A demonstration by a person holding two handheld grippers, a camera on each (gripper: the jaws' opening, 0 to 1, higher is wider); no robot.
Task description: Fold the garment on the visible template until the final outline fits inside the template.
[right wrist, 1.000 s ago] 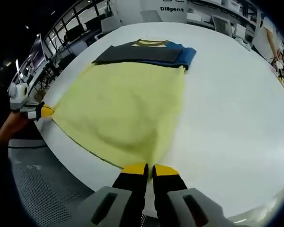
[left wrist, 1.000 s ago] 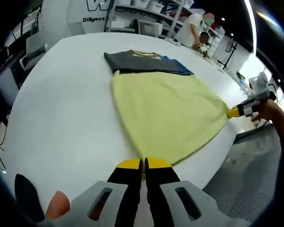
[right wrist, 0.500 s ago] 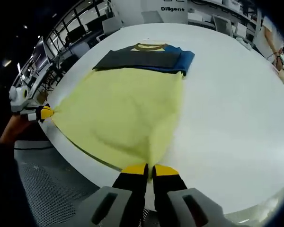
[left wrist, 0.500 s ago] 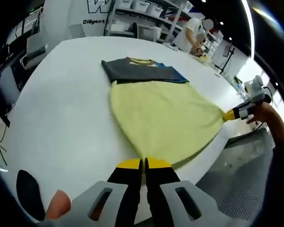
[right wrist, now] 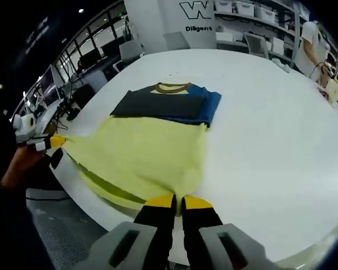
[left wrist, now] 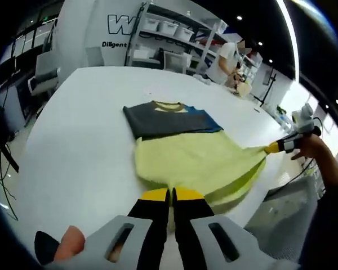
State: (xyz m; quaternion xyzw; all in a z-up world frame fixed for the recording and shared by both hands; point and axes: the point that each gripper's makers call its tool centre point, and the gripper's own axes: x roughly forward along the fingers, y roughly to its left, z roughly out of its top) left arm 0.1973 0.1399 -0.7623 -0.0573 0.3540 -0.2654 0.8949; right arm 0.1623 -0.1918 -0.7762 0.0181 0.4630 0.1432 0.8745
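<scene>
white round table [left wrist: 73,140] carries the work, with shelving, storage bins and a wall sign in the background and a person standing at the far benches. on the table lies a yellow garment [left wrist: 197,163] whose far end, a dark grey and blue folded section with a yellow collar [left wrist: 169,119], rests flat toward the table's middle. no separate template outline can be made out on the tabletop. the left gripper [left wrist: 170,194] has its yellow-tipped jaws closed on one near corner of the yellow hem; the right gripper [right wrist: 173,200] has its jaws closed on the other near corner. in the left gripper view the right gripper [left wrist: 272,148] appears at the right, holding its corner out beyond the table edge; in the right gripper view the left gripper [right wrist: 52,141] appears at the left doing likewise. governing relation: the garment's long axis runs straight away from both grippers, hem near, collar far, and the hem between them sags in a loose double layer above the table edge. both grippers stand about equally near the hem and equally far from the collar section. judgement: the next fold calls for both corners to travel together along that axis toward the collar; uneven travel would skew the fold line.
</scene>
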